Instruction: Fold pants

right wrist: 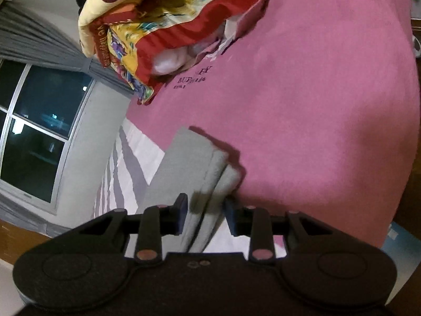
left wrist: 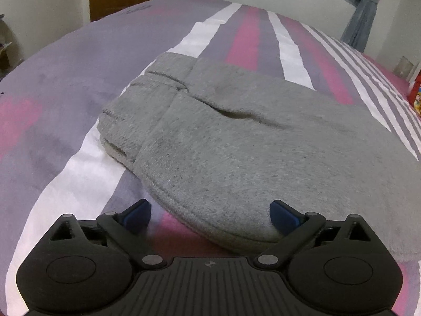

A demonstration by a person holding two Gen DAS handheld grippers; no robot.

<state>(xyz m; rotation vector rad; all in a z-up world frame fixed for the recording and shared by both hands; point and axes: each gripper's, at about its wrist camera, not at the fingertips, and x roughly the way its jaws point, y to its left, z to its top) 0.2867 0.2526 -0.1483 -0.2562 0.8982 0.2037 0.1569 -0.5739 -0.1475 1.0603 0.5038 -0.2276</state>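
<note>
The left gripper stands wide open and empty, its blue pads either side of the near rounded hem of the grey pants, which lie folded over on the striped bed. The right gripper is narrowed around a stacked edge of the pants, though I cannot tell whether the pads actually pinch it. The fleece looks thick, soft and limp, light but bulky, so I would grip through all layers at a hem or folded edge

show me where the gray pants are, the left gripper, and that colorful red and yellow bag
gray pants (left wrist: 236, 137): left wrist view, on the top folded layer.
left gripper (left wrist: 210, 214): left wrist view, midway between its open blue fingertips.
colorful bag (right wrist: 158, 26): right wrist view, on its red printed side.
</note>
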